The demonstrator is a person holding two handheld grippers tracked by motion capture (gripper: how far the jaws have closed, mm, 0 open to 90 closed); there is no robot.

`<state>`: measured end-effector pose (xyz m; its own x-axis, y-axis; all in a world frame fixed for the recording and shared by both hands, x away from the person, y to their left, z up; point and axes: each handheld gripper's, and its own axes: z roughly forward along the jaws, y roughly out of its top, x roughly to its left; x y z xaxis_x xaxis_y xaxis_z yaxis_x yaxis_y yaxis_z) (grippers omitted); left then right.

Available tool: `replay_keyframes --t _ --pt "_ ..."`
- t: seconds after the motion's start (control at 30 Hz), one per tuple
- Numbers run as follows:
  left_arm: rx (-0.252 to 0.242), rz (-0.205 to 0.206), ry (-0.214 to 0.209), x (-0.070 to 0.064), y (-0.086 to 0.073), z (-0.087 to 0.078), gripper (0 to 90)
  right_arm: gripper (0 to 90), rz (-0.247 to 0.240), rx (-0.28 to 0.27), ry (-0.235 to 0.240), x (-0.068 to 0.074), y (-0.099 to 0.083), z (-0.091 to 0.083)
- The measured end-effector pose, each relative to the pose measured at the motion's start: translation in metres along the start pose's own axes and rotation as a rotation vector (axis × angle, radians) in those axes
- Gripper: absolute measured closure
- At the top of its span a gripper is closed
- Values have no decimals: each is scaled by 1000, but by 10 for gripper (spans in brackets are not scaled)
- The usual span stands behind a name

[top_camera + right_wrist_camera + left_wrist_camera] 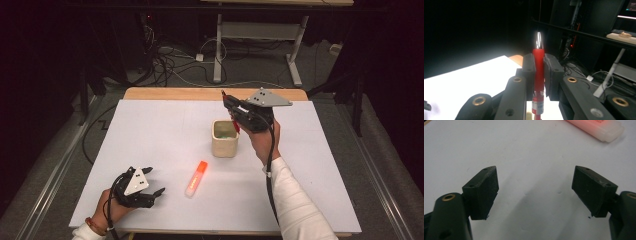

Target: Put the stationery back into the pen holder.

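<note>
A beige cup [224, 139] stands near the middle of the white table [150, 130]. Just above and right of it my right gripper [227, 102] is raised and shut on a red pen [538, 75], whose silver tip points up and away in the right gripper view. The pen's lower end [235, 125] hangs over the cup's rim. An orange highlighter [196, 178] lies flat in front of the cup, and its end shows at the top right [599, 128] in the left gripper view. My left gripper [154, 181] rests low at the front left, open, nothing between its pads [485, 192].
A wooden edge [175, 93] runs along the table's far side. Beyond it are cables [170, 62] on the floor and a white desk frame [260, 35]. Dark shelving [584, 30] shows behind the pen in the right gripper view.
</note>
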<state>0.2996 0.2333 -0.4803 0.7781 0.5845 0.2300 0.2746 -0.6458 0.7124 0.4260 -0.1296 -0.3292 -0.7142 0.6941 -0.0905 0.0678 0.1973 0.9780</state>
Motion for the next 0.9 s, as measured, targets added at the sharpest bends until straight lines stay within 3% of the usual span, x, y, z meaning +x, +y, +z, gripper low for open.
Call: replay_keyframes --t 0.57,0.77,0.9 --pt "3 1 1 1 -1 0 206 801 49 3 20 -3 -11 13" --pt "1 -2 0 1 -1 0 207 800 40 31 21 -3 -21 18" --pt "0 -1 1 1 -1 0 206 800 60 41 31 -4 -26 20"
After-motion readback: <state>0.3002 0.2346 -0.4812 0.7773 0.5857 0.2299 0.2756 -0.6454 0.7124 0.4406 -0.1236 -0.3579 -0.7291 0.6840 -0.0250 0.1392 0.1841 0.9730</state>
